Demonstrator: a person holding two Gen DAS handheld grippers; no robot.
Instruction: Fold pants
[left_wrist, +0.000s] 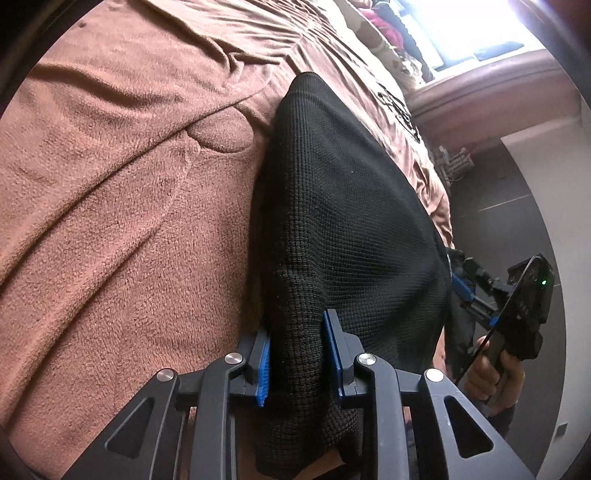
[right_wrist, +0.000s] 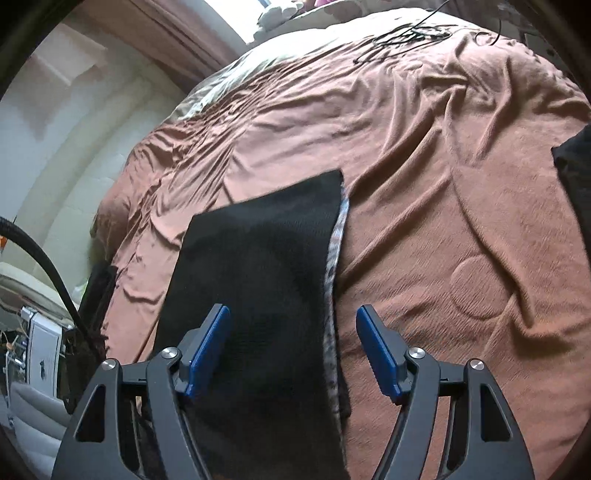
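Bedroom with a bright window at the far end; one bed under a rumpled rust-brown fleece blanket (left_wrist: 110, 192), a tangle of thin black cable (right_wrist: 406, 35) lying on its far part. One pair of black waffle-knit pants (left_wrist: 343, 206), spread on the blanket near the bed's edge, one end lifted. In the right wrist view, a flat black leg panel (right_wrist: 258, 266) stretching away from the camera, with a strip of grey patterned lining showing along its right edge.

Two grippers, each with two blue-padded black fingers. Left gripper (left_wrist: 301, 354): narrowed, blue pads pinching a bunched fold of the pants, cloth tented up from the blanket and hanging down behind the fingers. Right gripper (right_wrist: 293, 350): spread wide, gripping nothing; left pad (right_wrist: 208, 350) above the black cloth, right pad (right_wrist: 380, 354) above bare blanket, contact with the fabric impossible to tell.

Both pointed slantwise down at the bed. Seen from the left wrist camera, beyond the pants at the right, one bare hand (left_wrist: 491, 373) wrapped around the handle of the right gripper, beside the bed's edge over the dark floor.
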